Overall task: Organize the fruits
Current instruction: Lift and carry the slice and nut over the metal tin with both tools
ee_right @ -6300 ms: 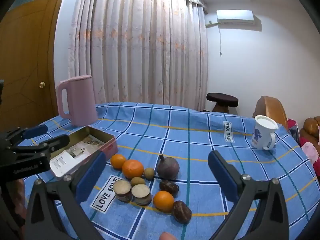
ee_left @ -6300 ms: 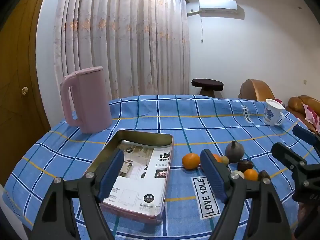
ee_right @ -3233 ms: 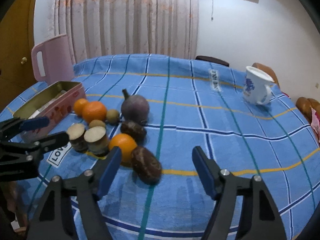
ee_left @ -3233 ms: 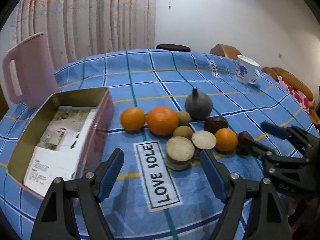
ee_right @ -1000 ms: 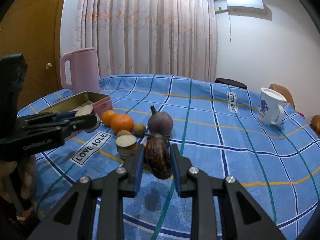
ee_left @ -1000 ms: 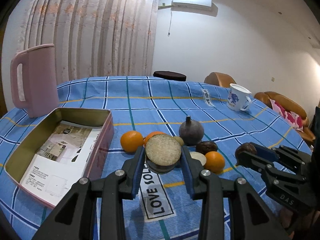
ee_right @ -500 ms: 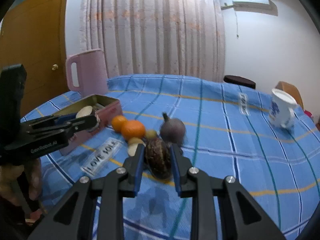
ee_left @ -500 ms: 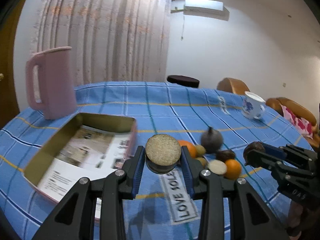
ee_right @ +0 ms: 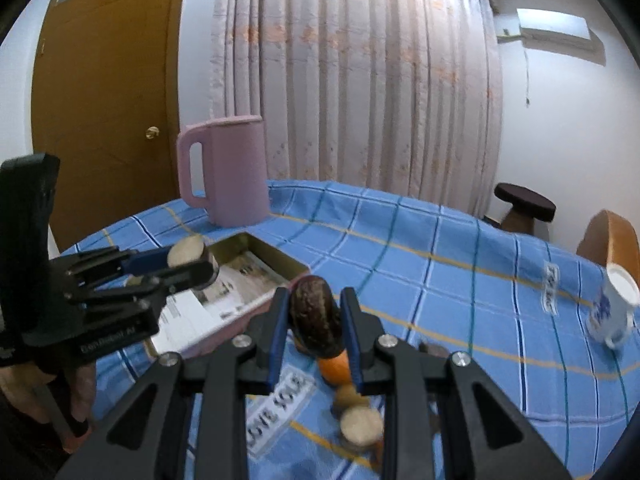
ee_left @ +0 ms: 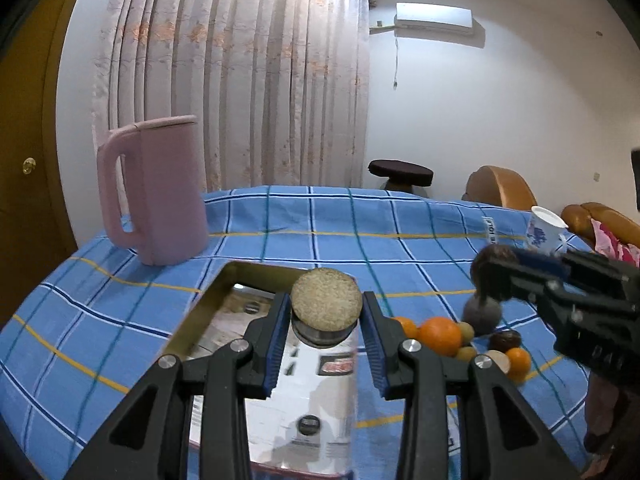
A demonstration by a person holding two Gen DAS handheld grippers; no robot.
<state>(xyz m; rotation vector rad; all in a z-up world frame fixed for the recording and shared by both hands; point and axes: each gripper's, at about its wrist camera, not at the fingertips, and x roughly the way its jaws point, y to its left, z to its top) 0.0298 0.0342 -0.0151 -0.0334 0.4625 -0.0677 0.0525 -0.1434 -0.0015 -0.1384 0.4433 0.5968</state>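
Observation:
My left gripper (ee_left: 326, 316) is shut on a round tan cut fruit (ee_left: 326, 304) and holds it over the open pink tin box (ee_left: 224, 292). My right gripper (ee_right: 314, 316) is shut on a dark brown oval fruit (ee_right: 315, 314), held above the table beside the box (ee_right: 256, 276). The right gripper also shows in the left wrist view (ee_left: 496, 270), and the left gripper in the right wrist view (ee_right: 188, 260). Oranges (ee_left: 439, 335), a dark purple fruit (ee_left: 482, 314) and several small fruits lie on the blue checked cloth (ee_left: 360, 240).
A tall pink jug (ee_left: 156, 188) stands behind the box at the back left. A white and blue mug (ee_left: 542, 234) stands at the far right. Curtains, a stool and sofas lie beyond the table's far edge.
Both grippers, each holding its fruit, have moved left toward the tin box. The left one now hangs over the box; the fruit pile has slid to the right in view.

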